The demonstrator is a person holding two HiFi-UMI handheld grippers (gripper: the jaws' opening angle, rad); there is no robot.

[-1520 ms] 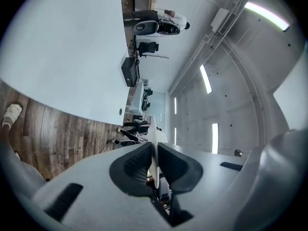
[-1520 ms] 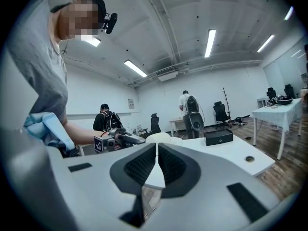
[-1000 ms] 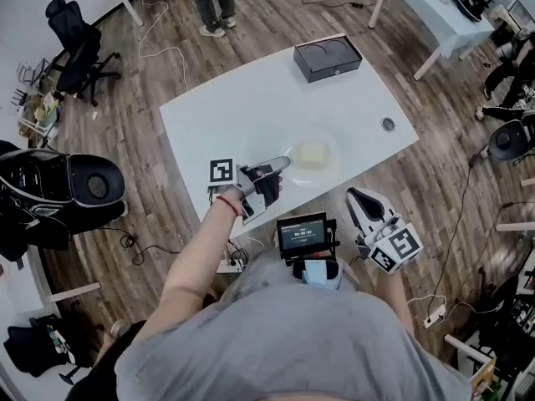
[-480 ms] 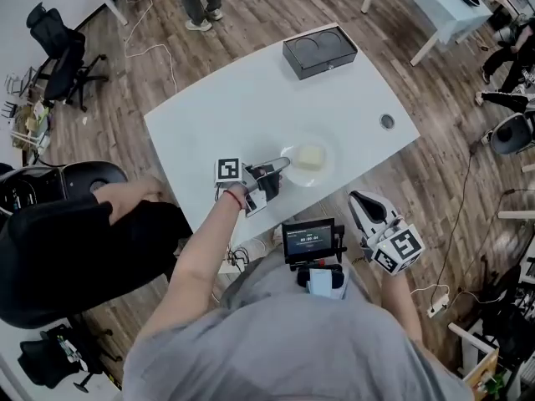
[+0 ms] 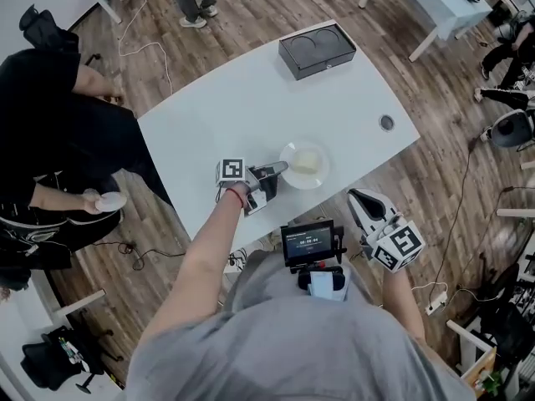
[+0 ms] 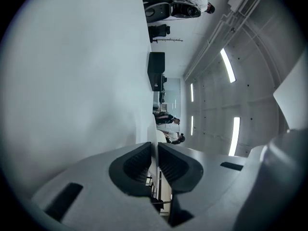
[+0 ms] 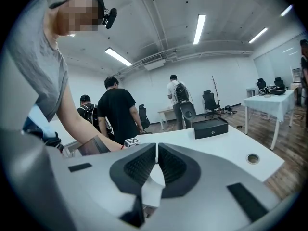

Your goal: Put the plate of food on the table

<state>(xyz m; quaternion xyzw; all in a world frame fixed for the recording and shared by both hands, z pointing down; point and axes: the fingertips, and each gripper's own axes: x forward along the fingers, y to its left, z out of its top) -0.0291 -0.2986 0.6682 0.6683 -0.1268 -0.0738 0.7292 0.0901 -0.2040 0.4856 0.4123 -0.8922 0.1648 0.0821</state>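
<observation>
A white plate point(image 5: 304, 164) carrying a pale yellow block of food point(image 5: 308, 160) is over the near part of the white table point(image 5: 234, 107). My left gripper point(image 5: 282, 167) reaches in from the left and is shut on the plate's left rim. In the left gripper view the gripper point(image 6: 156, 150) is rolled on its side, and the thin rim point(image 6: 155, 143) shows pinched between the pads. My right gripper point(image 5: 355, 195) hangs off the table's front edge by my body. It is shut with nothing in it, as the right gripper view point(image 7: 157, 153) also shows.
A black box point(image 5: 318, 50) stands at the table's far edge and shows again beyond the right jaws point(image 7: 210, 127). A round hole point(image 5: 385, 123) marks the table's right corner. A person in black point(image 5: 58, 90) crouches at left. Another white table point(image 5: 426, 7) stands at upper right.
The plate and my left gripper have shifted slightly toward the table's near edge. A person in black has come into view on the left. My right gripper has stayed put.
</observation>
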